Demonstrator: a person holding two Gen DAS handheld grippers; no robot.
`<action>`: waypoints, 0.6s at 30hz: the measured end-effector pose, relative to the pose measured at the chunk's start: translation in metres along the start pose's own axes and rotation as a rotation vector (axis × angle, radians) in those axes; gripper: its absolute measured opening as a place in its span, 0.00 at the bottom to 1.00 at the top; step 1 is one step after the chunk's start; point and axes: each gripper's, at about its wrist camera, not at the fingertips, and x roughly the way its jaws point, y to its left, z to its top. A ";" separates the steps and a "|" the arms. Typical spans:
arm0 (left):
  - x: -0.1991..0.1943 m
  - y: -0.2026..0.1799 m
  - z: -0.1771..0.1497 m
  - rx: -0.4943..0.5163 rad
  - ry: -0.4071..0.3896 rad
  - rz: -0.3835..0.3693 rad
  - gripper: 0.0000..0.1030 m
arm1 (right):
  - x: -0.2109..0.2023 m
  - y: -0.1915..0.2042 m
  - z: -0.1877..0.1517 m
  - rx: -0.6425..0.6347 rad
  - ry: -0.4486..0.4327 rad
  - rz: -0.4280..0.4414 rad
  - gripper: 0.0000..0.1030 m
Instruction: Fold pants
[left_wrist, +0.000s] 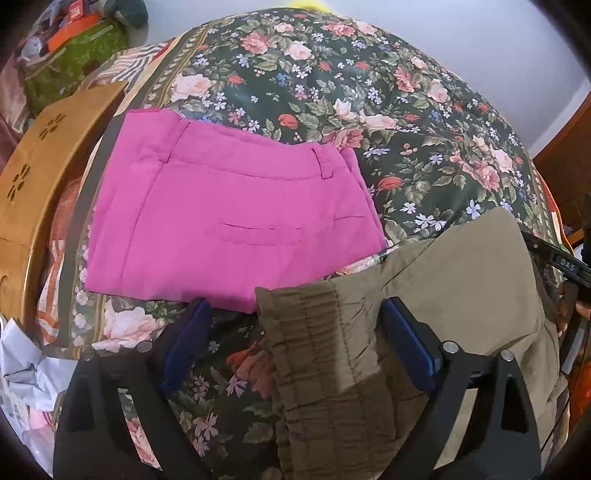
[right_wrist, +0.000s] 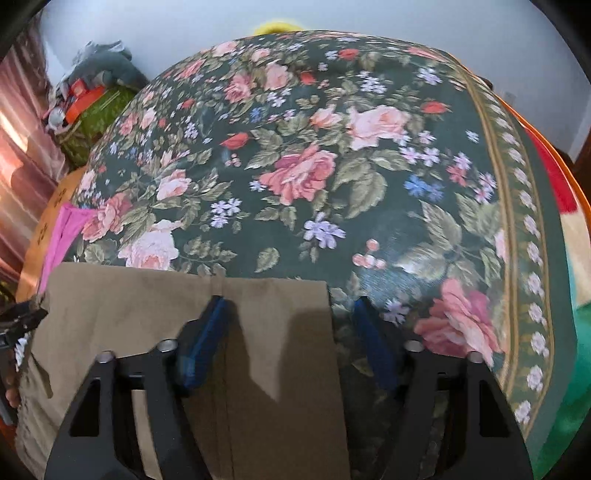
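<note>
Olive-khaki pants (left_wrist: 436, 295) lie on a floral bedspread (left_wrist: 332, 74). Their gathered elastic waistband (left_wrist: 314, 343) sits between the fingers of my left gripper (left_wrist: 295, 314), which is open and hovers over it. In the right wrist view the pants' leg end (right_wrist: 184, 295) lies flat, its right edge between the fingers of my right gripper (right_wrist: 288, 310), also open. Neither gripper holds cloth. Folded pink pants (left_wrist: 229, 214) lie on the bed beyond the left gripper.
A wooden board with flower cut-outs (left_wrist: 48, 166) stands at the bed's left edge. Cluttered green box and bags (left_wrist: 74, 62) sit far left. The floral bedspread (right_wrist: 332, 166) stretches ahead of the right gripper; a striped blanket (right_wrist: 565, 221) borders it right.
</note>
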 end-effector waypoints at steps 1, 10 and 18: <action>-0.001 -0.001 -0.001 0.006 -0.009 0.001 0.89 | 0.002 -0.001 0.001 0.002 0.005 0.015 0.42; -0.013 -0.018 -0.005 0.072 -0.054 0.023 0.52 | -0.004 -0.001 0.000 0.009 -0.058 -0.048 0.12; -0.059 -0.029 0.004 0.109 -0.141 0.052 0.46 | -0.079 0.000 0.016 0.006 -0.217 -0.050 0.11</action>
